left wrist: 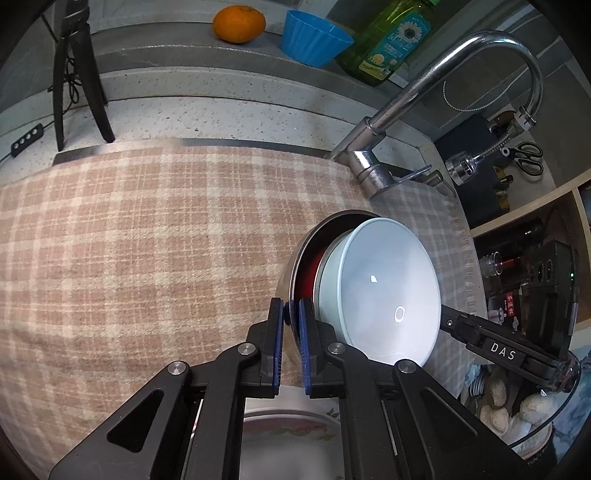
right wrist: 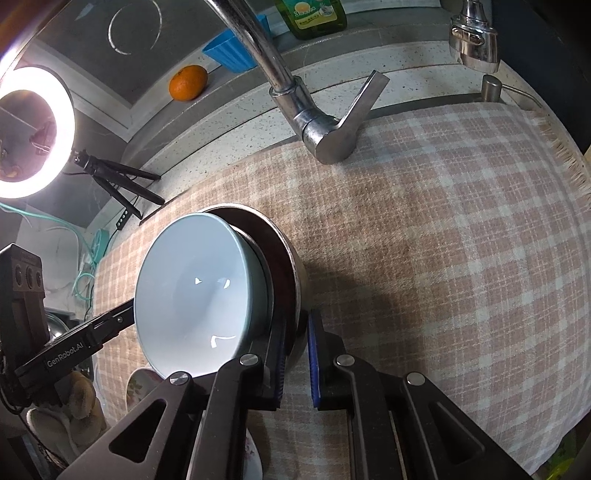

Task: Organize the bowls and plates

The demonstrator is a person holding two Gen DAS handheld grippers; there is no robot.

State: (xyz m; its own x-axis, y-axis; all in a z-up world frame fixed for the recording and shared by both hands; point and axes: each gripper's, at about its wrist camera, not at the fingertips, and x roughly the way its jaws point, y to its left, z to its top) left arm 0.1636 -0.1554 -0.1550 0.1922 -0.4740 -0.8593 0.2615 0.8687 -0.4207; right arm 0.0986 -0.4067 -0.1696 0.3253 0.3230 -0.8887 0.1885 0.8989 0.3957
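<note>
A pale blue bowl [left wrist: 384, 291] sits nested in a steel bowl [left wrist: 295, 266] with a dark red inside; both are tilted above the checked cloth [left wrist: 147, 240]. My left gripper [left wrist: 291, 325] is shut on the steel bowl's rim on one side. My right gripper [right wrist: 297, 354] is shut on the steel bowl's rim [right wrist: 291, 266] on the opposite side; the blue bowl [right wrist: 195, 291] fills its left. The right gripper's body also shows in the left wrist view [left wrist: 498, 350]. A floral plate [left wrist: 288, 428] lies below the grippers.
A steel tap [left wrist: 369, 166] stands at the back edge of the cloth. An orange [left wrist: 238, 23], a blue cup [left wrist: 314, 37] and a green bottle [left wrist: 391, 44] sit on the ledge. A tripod [left wrist: 74, 81] and a ring light [right wrist: 33, 133] stand at the left.
</note>
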